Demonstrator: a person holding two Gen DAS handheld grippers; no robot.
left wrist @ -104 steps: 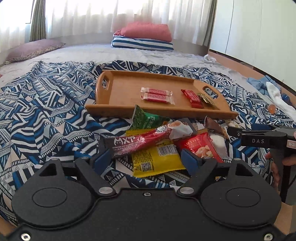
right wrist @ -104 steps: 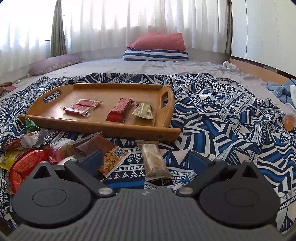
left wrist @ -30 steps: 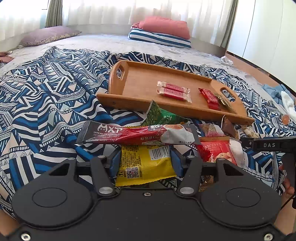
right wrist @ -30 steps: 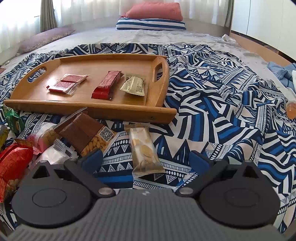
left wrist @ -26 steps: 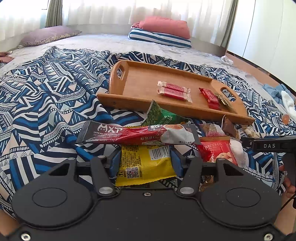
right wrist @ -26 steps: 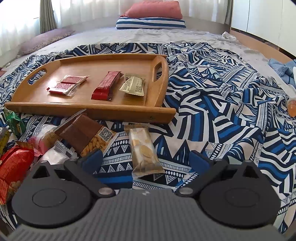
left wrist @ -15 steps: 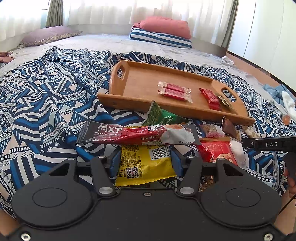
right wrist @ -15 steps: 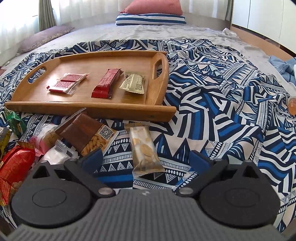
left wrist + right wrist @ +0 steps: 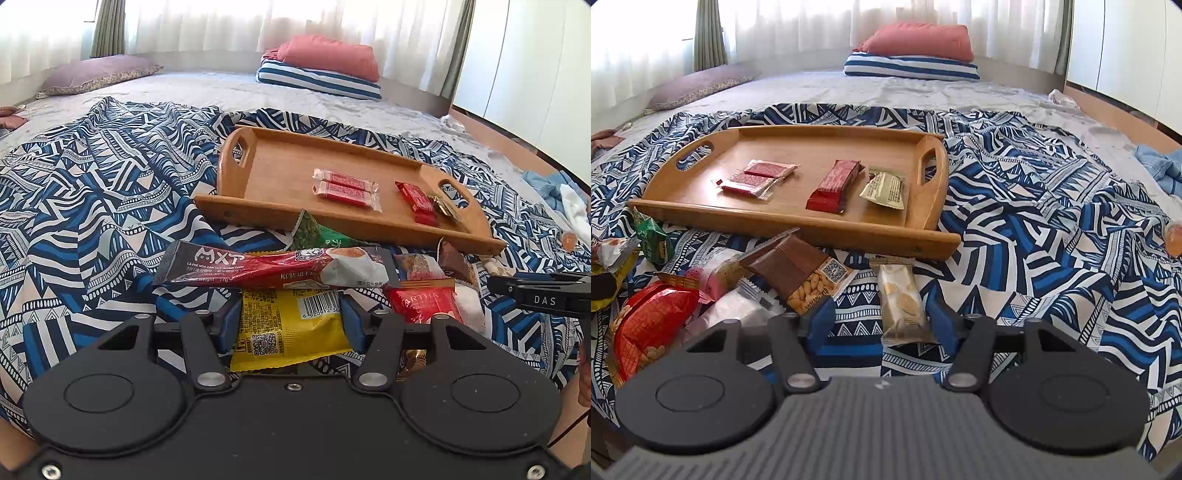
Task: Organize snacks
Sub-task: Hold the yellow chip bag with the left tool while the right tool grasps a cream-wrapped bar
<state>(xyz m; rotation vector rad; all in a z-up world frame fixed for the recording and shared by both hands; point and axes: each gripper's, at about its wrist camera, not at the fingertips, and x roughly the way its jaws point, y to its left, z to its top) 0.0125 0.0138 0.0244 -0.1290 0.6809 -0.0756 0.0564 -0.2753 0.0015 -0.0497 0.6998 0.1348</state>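
Observation:
A wooden tray (image 9: pixel 820 155) lies on the patterned bedspread and holds two red wafer packets (image 9: pixel 757 179), a red bar (image 9: pixel 834 186) and a beige sachet (image 9: pixel 884 190). In front of it lies a heap of snacks. My left gripper (image 9: pixel 290 318) is shut on a yellow packet (image 9: pixel 295 343), and a long red MXT stick (image 9: pixel 258 267) lies across just beyond its fingertips. My right gripper (image 9: pixel 879 321) is closing around a pale biscuit packet (image 9: pixel 899 299). The right pad touches the packet, while the left pad stands apart from it.
A brown peanut packet (image 9: pixel 801 273), a red packet (image 9: pixel 650 325), a green packet (image 9: pixel 652 240) and other wrappers lie left of the right gripper. An orange jelly cup (image 9: pixel 1174 240) sits far right. Pillows line the back. The right gripper's black frame (image 9: pixel 543 297) shows beside the heap.
The right gripper's jaws have narrowed from wide open towards the pale biscuit packet. The left gripper has stayed put on the yellow packet, which it closed on earlier.

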